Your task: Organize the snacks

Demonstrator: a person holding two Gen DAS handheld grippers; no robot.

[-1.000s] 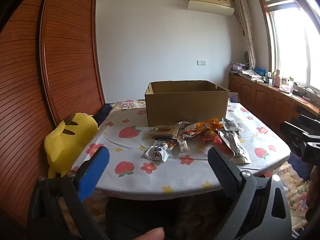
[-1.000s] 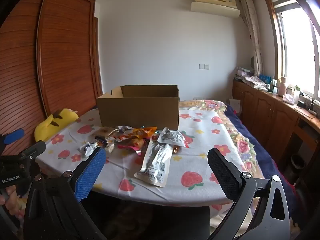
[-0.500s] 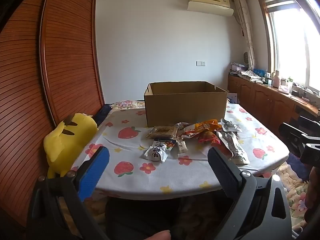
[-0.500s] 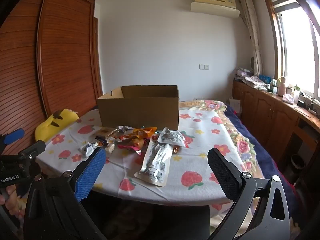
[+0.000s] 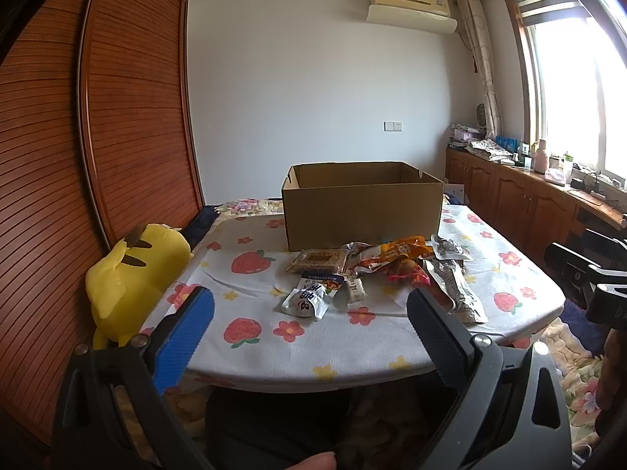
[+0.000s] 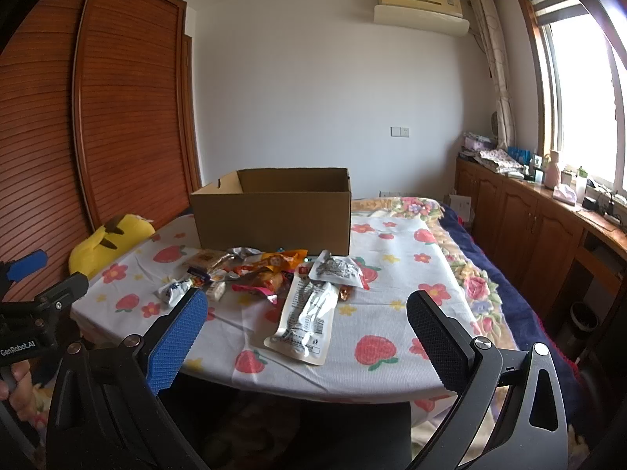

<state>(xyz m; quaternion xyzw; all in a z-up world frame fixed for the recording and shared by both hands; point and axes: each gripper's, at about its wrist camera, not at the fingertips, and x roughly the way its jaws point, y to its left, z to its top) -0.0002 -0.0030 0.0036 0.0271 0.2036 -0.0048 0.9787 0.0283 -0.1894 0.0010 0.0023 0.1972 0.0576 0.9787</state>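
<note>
On the strawberry-print cloth-covered surface [image 5: 298,348], assorted foil and plastic snack packets [image 5: 384,274] lie before the open brown cardboard box [image 5: 362,211]; left hand-held gripper [image 5: 309,323] and right hand-held gripper [image 6: 307,323] hover spread, empty.

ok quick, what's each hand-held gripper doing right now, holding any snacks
Left hand-held gripper: open, holding nothing.
Right hand-held gripper: open, holding nothing.

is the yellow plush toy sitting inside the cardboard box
No, the yellow plush toy sits at the table's left edge, apart from the cardboard box.
</note>
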